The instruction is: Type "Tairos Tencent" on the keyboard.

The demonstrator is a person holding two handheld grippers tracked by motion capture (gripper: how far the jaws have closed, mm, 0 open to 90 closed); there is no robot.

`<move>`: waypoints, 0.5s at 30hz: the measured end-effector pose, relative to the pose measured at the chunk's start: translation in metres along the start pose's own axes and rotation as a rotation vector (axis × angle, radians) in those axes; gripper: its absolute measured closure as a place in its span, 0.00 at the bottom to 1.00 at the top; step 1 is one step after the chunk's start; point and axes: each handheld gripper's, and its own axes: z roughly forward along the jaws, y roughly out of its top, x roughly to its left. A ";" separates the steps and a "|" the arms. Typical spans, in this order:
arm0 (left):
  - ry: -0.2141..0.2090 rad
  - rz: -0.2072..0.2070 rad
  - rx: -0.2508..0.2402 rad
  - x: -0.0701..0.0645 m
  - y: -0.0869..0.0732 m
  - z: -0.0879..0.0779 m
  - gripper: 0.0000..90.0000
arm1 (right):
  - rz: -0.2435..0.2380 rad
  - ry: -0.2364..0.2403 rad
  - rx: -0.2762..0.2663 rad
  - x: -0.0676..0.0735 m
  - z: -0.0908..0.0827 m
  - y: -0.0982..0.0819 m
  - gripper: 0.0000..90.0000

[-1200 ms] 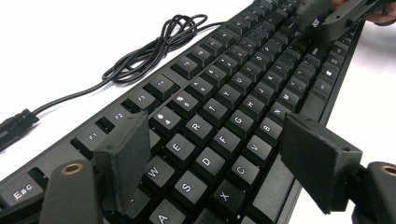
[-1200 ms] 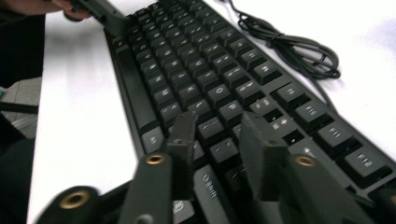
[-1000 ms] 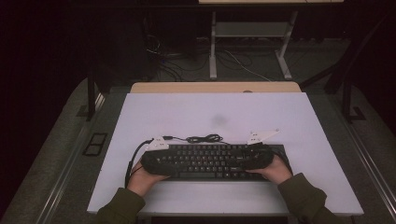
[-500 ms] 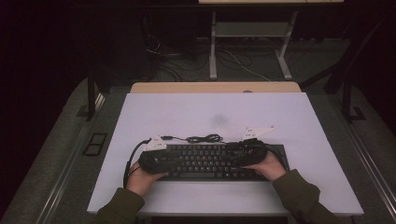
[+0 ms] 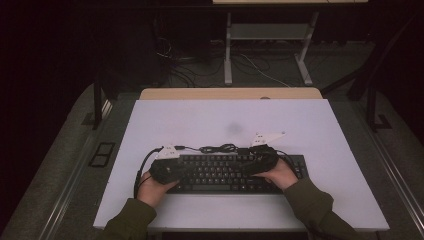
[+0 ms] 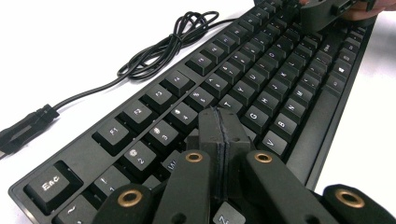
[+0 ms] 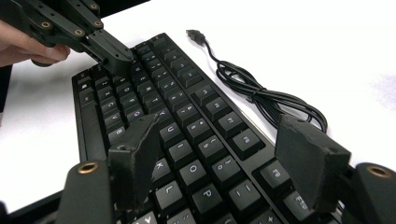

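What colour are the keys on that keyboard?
Black, with pale lettering. The keyboard shows this best in the left gripper view, where the key legends read clearly.

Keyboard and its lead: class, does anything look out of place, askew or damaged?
Nothing is damaged. The keyboard lies square to the table's near edge, keys intact. Its cable is unplugged, lying in a loose tangle behind the keyboard with the plug bare on the table.

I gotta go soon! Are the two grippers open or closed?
Left gripper: jaws just closed, shut on nothing, above the keyboard.
Right gripper: jaws just opening, open, nothing between them.
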 end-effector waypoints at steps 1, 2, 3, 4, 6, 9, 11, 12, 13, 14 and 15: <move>0.001 0.000 -0.001 0.001 0.000 0.000 0.99 | -0.002 0.001 0.000 0.000 0.001 0.000 0.34; 0.001 -0.001 -0.002 0.001 0.001 0.001 0.99 | -0.002 0.000 0.000 0.000 0.002 0.001 0.33; 0.001 0.002 -0.002 0.002 0.001 0.001 0.99 | -0.002 0.001 -0.002 0.001 0.003 0.001 0.33; 0.001 0.001 -0.004 0.003 0.002 0.002 0.99 | -0.004 0.002 -0.001 0.001 0.004 0.001 0.33; -0.003 -0.001 -0.001 0.004 0.002 0.004 0.99 | -0.005 0.002 0.002 0.002 0.005 0.001 0.33; -0.008 -0.002 0.000 0.004 0.002 0.006 0.99 | -0.009 0.002 0.007 0.003 0.006 0.000 0.33; -0.006 0.001 0.004 0.004 0.002 0.007 0.99 | -0.009 0.001 0.006 0.003 0.006 0.000 0.33; -0.005 -0.001 0.001 0.004 0.002 0.008 0.99 | -0.008 0.001 0.006 0.003 0.006 0.000 0.33; -0.003 0.002 0.002 0.005 0.002 0.009 0.99 | -0.009 0.002 0.006 0.003 0.006 0.000 0.33; -0.003 0.001 0.006 0.005 0.002 0.009 0.99 | -0.010 0.001 0.007 0.003 0.006 0.000 0.33; -0.003 0.000 0.010 0.005 0.002 0.010 0.99 | -0.010 0.001 0.009 0.003 0.006 0.000 0.33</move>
